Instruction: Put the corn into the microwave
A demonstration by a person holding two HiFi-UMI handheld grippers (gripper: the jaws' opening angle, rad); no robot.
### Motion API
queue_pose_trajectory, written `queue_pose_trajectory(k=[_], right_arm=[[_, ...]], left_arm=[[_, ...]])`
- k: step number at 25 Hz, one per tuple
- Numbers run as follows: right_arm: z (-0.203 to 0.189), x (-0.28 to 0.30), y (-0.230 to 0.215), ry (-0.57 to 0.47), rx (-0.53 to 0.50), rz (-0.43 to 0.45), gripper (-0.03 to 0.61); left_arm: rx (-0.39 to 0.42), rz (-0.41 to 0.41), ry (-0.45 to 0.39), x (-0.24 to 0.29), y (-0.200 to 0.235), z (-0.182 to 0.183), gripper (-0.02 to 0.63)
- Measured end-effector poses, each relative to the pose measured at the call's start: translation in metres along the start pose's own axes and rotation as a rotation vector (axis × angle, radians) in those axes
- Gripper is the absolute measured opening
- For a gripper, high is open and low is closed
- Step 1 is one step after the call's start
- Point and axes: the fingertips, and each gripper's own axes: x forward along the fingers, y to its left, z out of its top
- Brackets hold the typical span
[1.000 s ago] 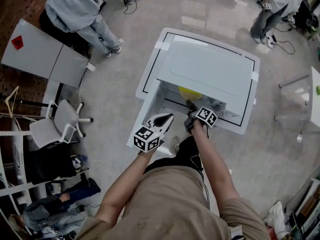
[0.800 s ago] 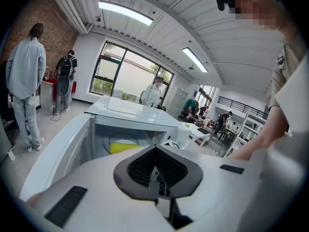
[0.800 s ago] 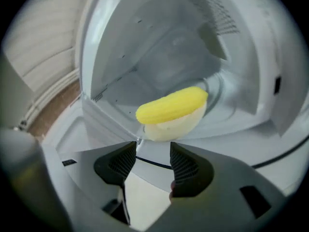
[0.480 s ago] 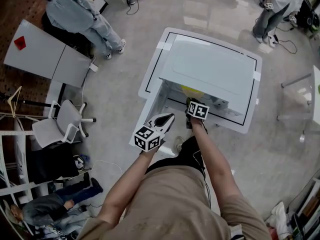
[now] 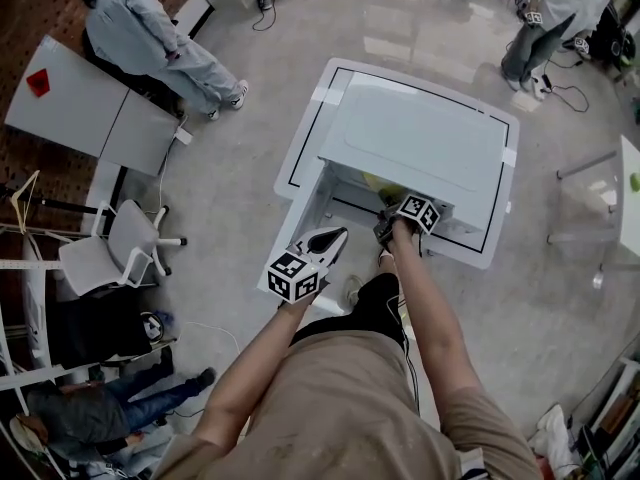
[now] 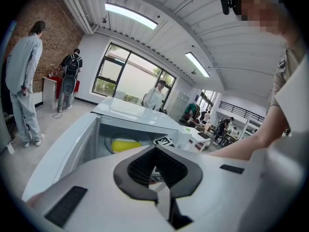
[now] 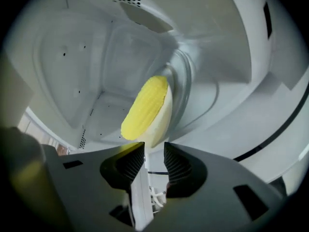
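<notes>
The yellow corn (image 7: 145,108) lies inside the white microwave (image 5: 420,133), leaning on the glass turntable (image 7: 188,95). A bit of the corn (image 5: 383,183) shows at the opening in the head view, and the corn (image 6: 126,144) shows in the left gripper view too. My right gripper (image 7: 154,153) is at the opening, just short of the corn's near end. Its jaws are closing, with nothing between them. In the head view the right gripper (image 5: 385,228) reaches under the microwave's top. My left gripper (image 5: 335,238) is shut and empty, and it hovers by the open door (image 5: 300,213).
The microwave stands on a white table with a black border line (image 5: 310,118). People stand at the upper left (image 5: 150,38) and upper right (image 5: 560,8). A grey table (image 5: 80,103) and an office chair (image 5: 120,243) are on the left.
My right gripper has shifted slightly toward the microwave opening. The left gripper has stayed put. The person at the upper left has moved a little.
</notes>
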Motion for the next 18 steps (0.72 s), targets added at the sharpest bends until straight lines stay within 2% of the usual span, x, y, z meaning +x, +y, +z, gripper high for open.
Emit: queue_pose_trajectory(k=[5, 10, 13, 18], right_arm=[[-0.016, -0.011, -0.003, 0.026, -0.179, -0.04, 0.152], [-0.03, -0.027, 0.003, 0.007, -0.456, -0.068, 0.152], [-0.038, -0.051, 0.012, -0.023, -0.546, -0.039, 0.152], [-0.039, -0.105, 0.054, -0.075, -0.728, 0.065, 0.152]], left_arm=[[0.001, -0.006, -0.013, -0.005, -0.003, 0.003, 0.006], [0.0, -0.008, -0.028, -0.012, -0.004, 0.004, 0.006], [0.0, -0.013, -0.043, -0.02, -0.006, 0.007, 0.005], [-0.002, -0.018, -0.114, -0.035, -0.011, 0.015, 0.005]])
